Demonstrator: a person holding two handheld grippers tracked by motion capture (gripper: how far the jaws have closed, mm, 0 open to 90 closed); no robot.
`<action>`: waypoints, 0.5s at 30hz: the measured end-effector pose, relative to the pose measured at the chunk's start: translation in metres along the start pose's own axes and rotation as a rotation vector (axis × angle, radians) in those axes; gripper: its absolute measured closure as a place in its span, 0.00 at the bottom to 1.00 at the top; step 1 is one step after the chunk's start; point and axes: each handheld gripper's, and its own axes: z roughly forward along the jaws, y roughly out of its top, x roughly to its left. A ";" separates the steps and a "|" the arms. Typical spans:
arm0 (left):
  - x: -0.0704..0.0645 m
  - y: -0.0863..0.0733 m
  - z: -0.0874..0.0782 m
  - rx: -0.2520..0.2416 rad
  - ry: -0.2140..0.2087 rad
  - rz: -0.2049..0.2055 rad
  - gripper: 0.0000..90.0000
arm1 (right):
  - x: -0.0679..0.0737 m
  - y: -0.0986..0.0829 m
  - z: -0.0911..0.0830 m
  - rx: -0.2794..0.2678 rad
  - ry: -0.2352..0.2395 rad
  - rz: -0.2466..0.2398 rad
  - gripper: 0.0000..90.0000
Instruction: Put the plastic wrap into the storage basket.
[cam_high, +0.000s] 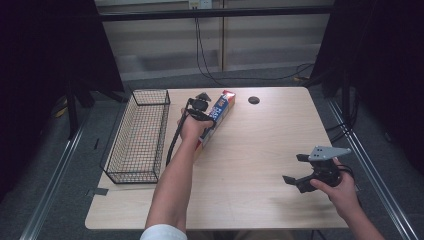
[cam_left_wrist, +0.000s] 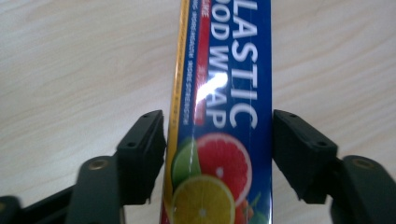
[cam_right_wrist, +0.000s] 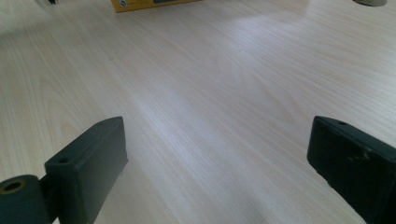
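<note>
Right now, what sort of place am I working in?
Probably a lab or recording booth, not a home: a bare wooden table flanked by black curtains, with cables trailing on the floor. A plastic wrap box sits between the left gripper jaws.

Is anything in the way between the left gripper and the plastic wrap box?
No, nothing visible. In the left gripper view the left gripper already has a jaw on each side of the box, close to its long edges, with only bare table around. The basket sits off to the side.
</note>
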 end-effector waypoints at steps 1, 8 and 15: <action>0.000 0.001 0.003 0.004 -0.011 -0.010 0.36 | 0.000 0.000 0.000 0.000 0.000 0.001 0.05; -0.006 0.007 0.017 0.032 0.027 0.030 0.37 | 0.000 0.000 0.002 0.008 0.002 -0.008 0.05; -0.008 0.015 0.017 0.117 0.029 0.069 0.46 | -0.001 0.000 0.002 0.009 -0.001 -0.014 0.05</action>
